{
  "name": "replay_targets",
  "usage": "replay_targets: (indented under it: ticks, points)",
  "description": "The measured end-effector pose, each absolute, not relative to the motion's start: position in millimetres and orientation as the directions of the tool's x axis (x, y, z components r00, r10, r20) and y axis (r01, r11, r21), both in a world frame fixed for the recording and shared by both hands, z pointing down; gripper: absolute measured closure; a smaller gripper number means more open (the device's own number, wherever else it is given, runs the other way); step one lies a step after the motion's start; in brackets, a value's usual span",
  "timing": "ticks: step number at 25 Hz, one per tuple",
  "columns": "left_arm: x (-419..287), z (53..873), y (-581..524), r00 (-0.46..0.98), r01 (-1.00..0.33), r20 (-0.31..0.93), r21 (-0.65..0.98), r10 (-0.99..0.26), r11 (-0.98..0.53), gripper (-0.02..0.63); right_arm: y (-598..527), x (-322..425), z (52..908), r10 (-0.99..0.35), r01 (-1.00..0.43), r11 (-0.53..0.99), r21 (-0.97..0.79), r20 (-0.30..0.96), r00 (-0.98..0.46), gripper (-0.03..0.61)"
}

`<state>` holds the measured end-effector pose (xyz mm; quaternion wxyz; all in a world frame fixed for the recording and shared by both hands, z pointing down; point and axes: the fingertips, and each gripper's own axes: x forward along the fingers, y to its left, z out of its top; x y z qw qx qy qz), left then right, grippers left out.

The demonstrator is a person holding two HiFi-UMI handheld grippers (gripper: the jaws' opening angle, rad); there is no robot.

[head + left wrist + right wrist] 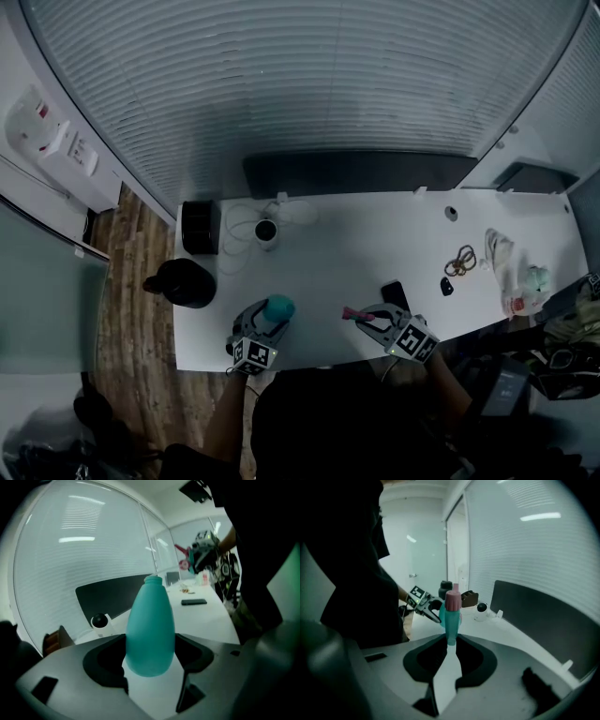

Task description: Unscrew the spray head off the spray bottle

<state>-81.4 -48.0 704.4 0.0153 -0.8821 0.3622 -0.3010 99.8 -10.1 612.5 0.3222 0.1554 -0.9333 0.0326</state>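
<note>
My left gripper point(272, 323) is shut on the teal spray bottle point(278, 307) near the white table's front edge. In the left gripper view the bottle point(150, 625) stands between the jaws with its neck bare and nothing screwed on it. My right gripper point(364, 317) is shut on the spray head point(354, 314), which is pink on top, and holds it apart from the bottle, to its right. In the right gripper view the spray head point(451, 606) rises from the jaws, with the left gripper point(423, 605) and bottle behind it.
On the white table point(356, 244) lie a black phone point(395, 294), a small white camera point(266, 231) with its cable, a black box point(199, 228), some rings point(460, 262) and a cloth with small bottles point(511, 272). A dark round object point(183, 281) sits at the table's left.
</note>
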Motion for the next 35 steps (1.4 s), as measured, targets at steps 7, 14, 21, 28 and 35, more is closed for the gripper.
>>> replay_targets:
  ticks: [7, 14, 21, 28, 35]
  points:
    - [-109.3, 706.5, -61.2, 0.34, -0.419, 0.628, -0.566, -0.7, -0.71, 0.282, -11.2, 94.5, 600.4, -0.282, -0.132, 0.958, 0.255, 0.747, -0.602, 0.518]
    - [-88.6, 699.9, -56.7, 0.34, -0.305, 0.646, -0.612, -0.684, -0.73, 0.282, -8.5, 81.8, 617.3, -0.262, -0.022, 0.955, 0.295, 0.81, -0.525, 0.518]
    - [-45.7, 708.3, -47.9, 0.407, -0.261, 0.675, -0.56, -0.616, -0.786, 0.282, -13.3, 47.4, 643.0, -0.229, 0.101, 0.949, 0.299, 0.873, -0.43, 0.518]
    - [-17.2, 723.1, -49.7, 0.513, -0.419, 0.66, -0.366, -0.549, -0.831, 0.282, -37.8, 50.4, 649.6, -0.23, 0.268, 0.924, 0.273, 0.956, -0.181, 0.517]
    - [-1.4, 737.8, -47.2, 0.699, -0.557, 0.483, -0.095, -0.528, -0.825, 0.282, -50.2, 31.4, 645.0, -0.214, 0.439, 0.872, 0.216, 0.975, -0.055, 0.517]
